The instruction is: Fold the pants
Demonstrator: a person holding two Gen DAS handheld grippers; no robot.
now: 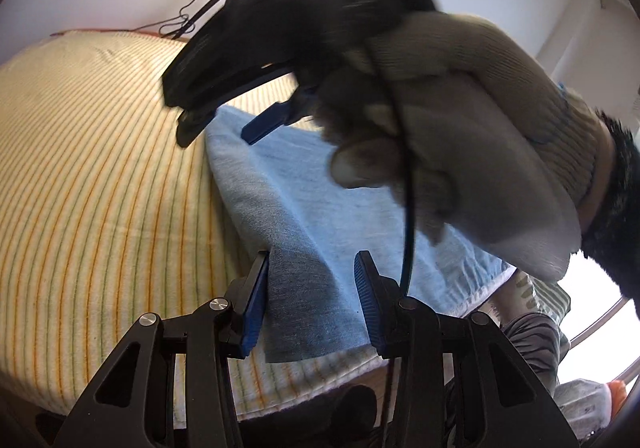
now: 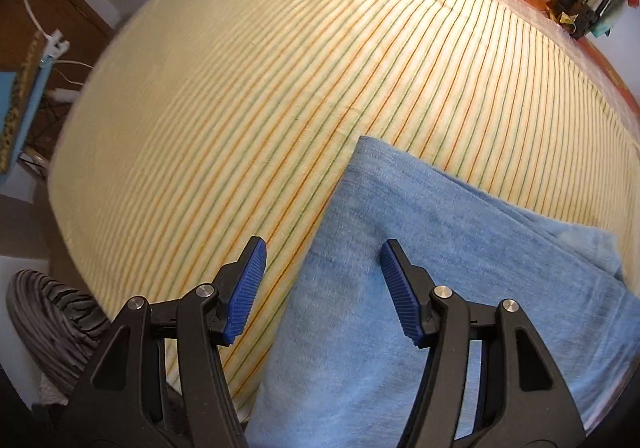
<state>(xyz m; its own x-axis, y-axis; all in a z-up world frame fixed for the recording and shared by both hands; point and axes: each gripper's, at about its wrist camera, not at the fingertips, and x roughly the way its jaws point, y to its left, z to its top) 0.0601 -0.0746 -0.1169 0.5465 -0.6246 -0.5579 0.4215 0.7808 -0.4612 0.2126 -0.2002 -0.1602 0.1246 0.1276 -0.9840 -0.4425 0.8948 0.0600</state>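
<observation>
- Blue soft-knit pants (image 2: 420, 248) lie partly folded on a striped yellow sheet (image 2: 240, 107) that covers the bed, toward the near right part of it.
- Left claw (image 1: 310, 300): its blue pads stand apart with a corner of the pants hanging between them. The left pad is at the cloth's edge and the right pad is clear of it, so I read it as spread, not pinching.
- Right claw (image 2: 322, 288): jaws spread, pointing down over the pants' left edge. One pad is over the sheet, the other over the blue cloth, and nothing is held.
- Seen from the left wrist, the right claw (image 1: 224, 119) hangs over the far end of the pants, carried by a gloved hand (image 1: 460, 127).
- The long axis of the pants runs from the left claw's corner away toward the right claw, so each claw has one end of the same long edge.
- The next move probably depends on both claws closing on that edge, with the right one coming straight down.
- No containers are in view.
</observation>
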